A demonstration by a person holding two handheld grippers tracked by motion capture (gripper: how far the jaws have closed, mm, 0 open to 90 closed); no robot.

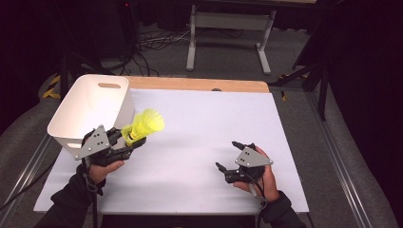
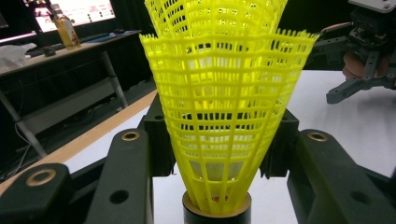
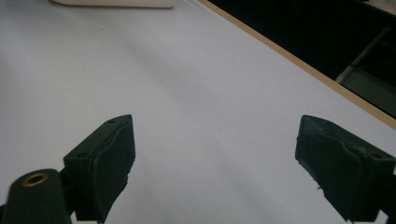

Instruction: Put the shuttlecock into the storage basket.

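Yellow shuttlecocks (image 1: 144,124) — unmarked, no readable writing — clamped in left claw (image 1: 127,140).

We see 2 black grippers, left gripper (image 1: 124,142) and right gripper (image 1: 227,155), each with a grey 3-cornered plate, brass-ringed screw holes, trailing black cable; dark sleeves.

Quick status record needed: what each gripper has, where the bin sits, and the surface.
held item: yellow shuttlecocks, two nested, skirts up
left gripper: shut on the shuttlecocks, beside the bin
right gripper: open, holding nothing, above the sheet
bin: white bin, at the table's far left corner
surface: white sheet on the table
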